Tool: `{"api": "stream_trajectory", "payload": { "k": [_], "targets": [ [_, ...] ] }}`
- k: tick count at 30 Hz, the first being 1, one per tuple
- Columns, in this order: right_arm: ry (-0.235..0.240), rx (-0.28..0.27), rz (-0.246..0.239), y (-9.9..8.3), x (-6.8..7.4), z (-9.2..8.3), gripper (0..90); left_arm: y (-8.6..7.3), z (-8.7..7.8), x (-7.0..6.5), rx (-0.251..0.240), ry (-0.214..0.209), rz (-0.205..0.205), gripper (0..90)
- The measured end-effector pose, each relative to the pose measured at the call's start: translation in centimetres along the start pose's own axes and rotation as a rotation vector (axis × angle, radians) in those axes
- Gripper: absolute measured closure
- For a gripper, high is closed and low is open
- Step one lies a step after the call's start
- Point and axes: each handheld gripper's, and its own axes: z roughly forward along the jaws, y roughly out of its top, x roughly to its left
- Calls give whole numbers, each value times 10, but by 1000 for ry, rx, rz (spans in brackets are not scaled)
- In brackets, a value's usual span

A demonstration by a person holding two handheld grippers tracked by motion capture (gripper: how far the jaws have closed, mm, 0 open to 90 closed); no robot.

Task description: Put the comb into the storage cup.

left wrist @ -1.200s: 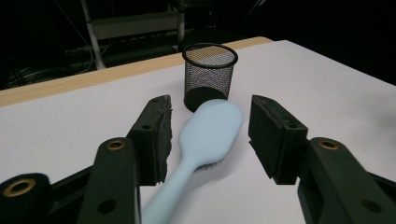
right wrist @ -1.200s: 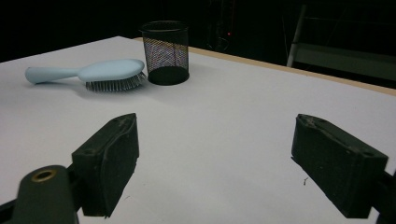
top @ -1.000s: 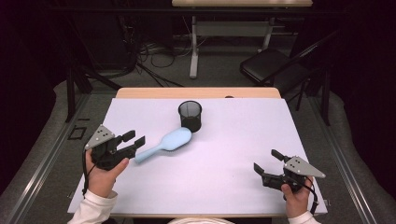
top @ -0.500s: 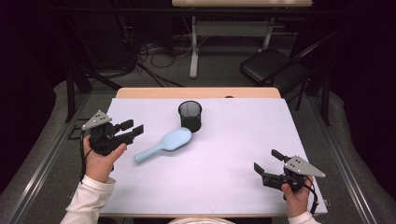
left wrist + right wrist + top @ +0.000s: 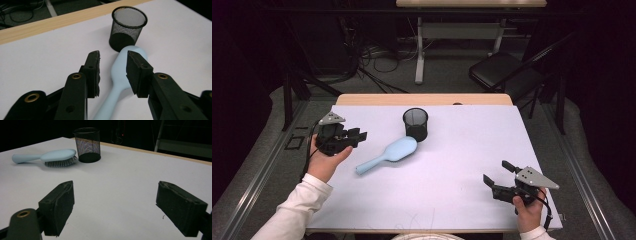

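The pale blue hairbrush (image 5: 388, 155) lies bristles-down, head touching the mesh cup (image 5: 416, 124). My left gripper (image 5: 357, 135) hovers apart from its handle, jaws just narrowed, holding nothing. Next I judge: descend, pinch handle. My right gripper (image 5: 498, 172) waits spread.

No text, label, brand, number or sign can be read on anything here.

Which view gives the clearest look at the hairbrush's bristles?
The right gripper view: it sees the light blue hairbrush from the side, bristles down on the table beside the mesh cup. The high view shows just its smooth back. The left gripper view shows the back and handle beyond the gripper's fingers.
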Motion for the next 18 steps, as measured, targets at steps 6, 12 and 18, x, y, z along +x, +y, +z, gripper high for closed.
{"api": "stream_trajectory", "payload": {
  "k": [6, 12, 18],
  "targets": [
    [3, 6, -2, 0, -1, 1, 145, 6, 9, 4, 83, 42, 18, 707],
    [6, 7, -5, 0, 0, 1, 146, 10, 18, 9, 140, 69, 14, 794],
    [9, 4, -6, 0, -1, 1, 145, 11, 27, 16, 182, 85, -6, 871]
  ]
}}
